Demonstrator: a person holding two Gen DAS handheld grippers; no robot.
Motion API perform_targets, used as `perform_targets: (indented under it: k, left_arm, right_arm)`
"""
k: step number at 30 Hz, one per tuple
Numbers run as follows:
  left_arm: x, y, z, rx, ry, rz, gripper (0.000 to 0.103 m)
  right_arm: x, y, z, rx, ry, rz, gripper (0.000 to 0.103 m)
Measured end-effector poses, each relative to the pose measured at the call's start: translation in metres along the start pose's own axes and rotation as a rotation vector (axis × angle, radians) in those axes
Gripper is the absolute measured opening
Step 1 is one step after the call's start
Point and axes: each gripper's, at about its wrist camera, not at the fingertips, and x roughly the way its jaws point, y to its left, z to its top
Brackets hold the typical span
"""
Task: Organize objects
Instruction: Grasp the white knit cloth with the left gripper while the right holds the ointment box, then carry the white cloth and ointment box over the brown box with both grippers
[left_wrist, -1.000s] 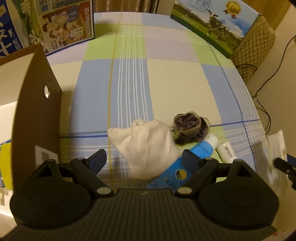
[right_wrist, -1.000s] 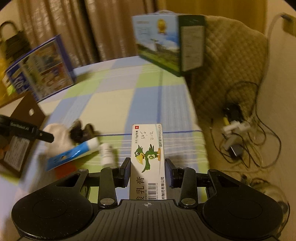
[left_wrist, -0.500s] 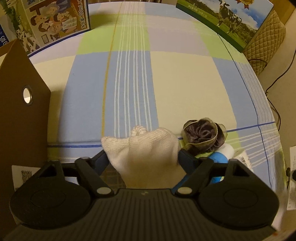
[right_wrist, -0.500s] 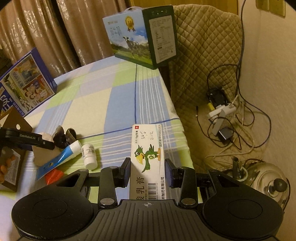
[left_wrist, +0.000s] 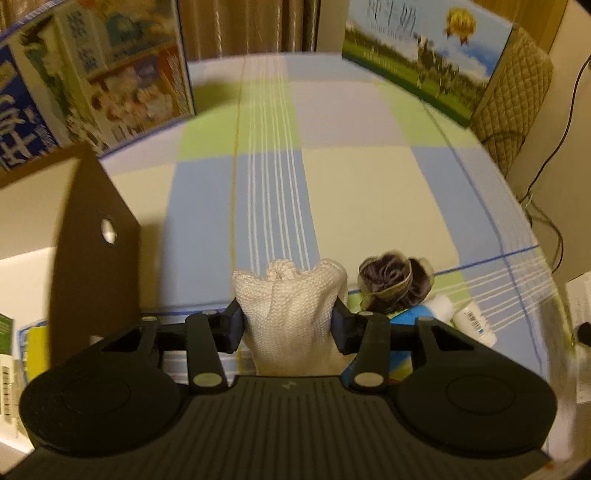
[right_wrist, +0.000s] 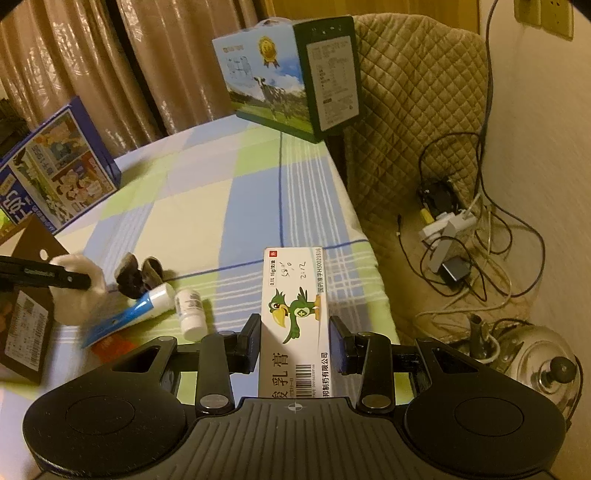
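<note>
The left tool (left_wrist: 288, 325) is clamped on the white knitted cloth (left_wrist: 291, 314) low over the checked counter (left_wrist: 369, 192), where half a second ago its fingers stood open around it, and the right tool (right_wrist: 293, 345) still pinches the ointment box (right_wrist: 295, 325) above the counter's near edge. The soft cloth may well sag or slip out if lifted fast, and since it lies just beside the dark scrunchie (left_wrist: 395, 286) and the blue tube (right_wrist: 129, 314), a hasty pull could drag those along.
</note>
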Motion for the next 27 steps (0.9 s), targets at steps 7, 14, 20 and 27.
perform_targets:
  k: [7,14,20,27]
  left_arm:
    - [-0.052,0.018,0.002,-0.08,-0.092,-0.012,0.041]
    - [-0.106,0.054,-0.011,-0.156,-0.188,-0.022,0.041]
    - [-0.138,0.095,-0.029,-0.224,-0.231,0.013,0.041]
    - [-0.172,0.157,-0.057,-0.312,-0.266,0.088,0.041]
  right_arm:
    - [-0.009,0.016,0.008,-0.021,-0.027,0.031,0.035]
    - [-0.022,0.043,0.012,-0.057,-0.056,0.075,0.035]
    - [-0.031,0.078,0.013,-0.098,-0.077,0.127,0.035]
    - [-0.035,0.13,0.01,-0.144,-0.077,0.214,0.035]
